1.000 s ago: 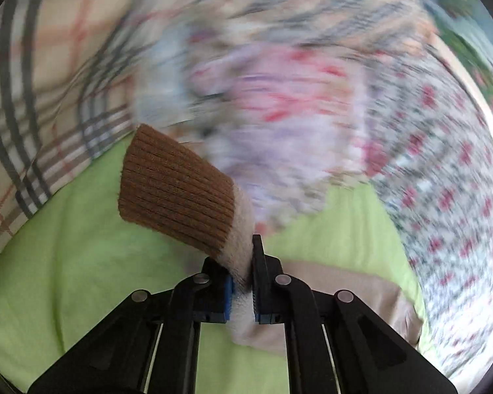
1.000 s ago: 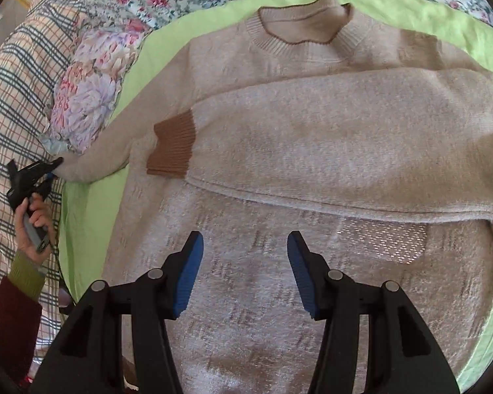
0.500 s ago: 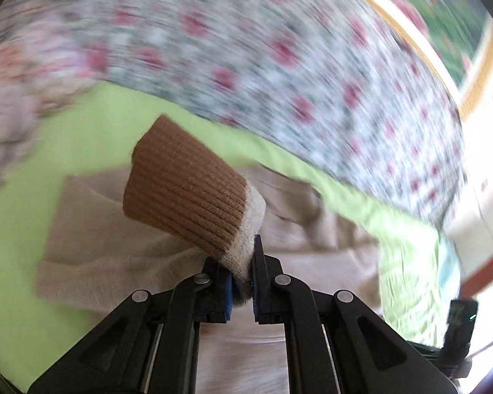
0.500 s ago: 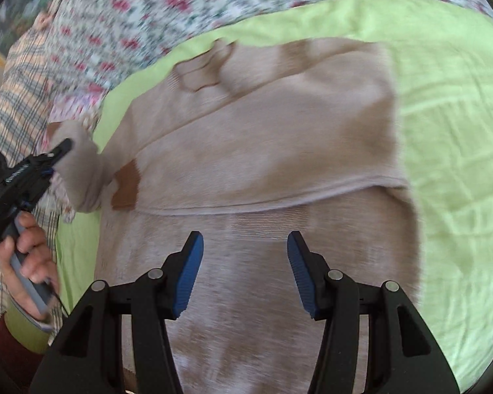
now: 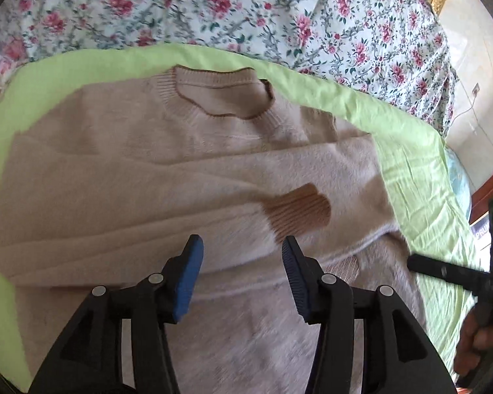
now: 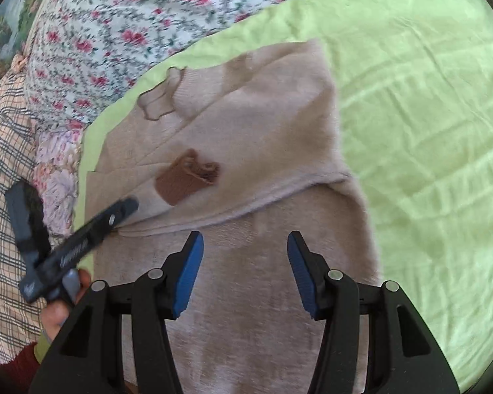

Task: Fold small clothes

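Lying flat with its neck toward the floral bedding [image 5: 279,16], the sweater [image 5: 167,170] sits under both grippers' empty jaws, left [image 5: 241,259] opening, right [image 6: 245,256] spread.

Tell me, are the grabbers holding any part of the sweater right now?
No. The left gripper is opening with nothing between its jaws, and the brown cuff lies on the sweater. The right gripper is open and empty.

One beige sweater [image 5: 187,170], one brown cuff [image 5: 300,208], one green sheet [image 6: 410,98], one floral cover [image 5: 246,10], two grippers.
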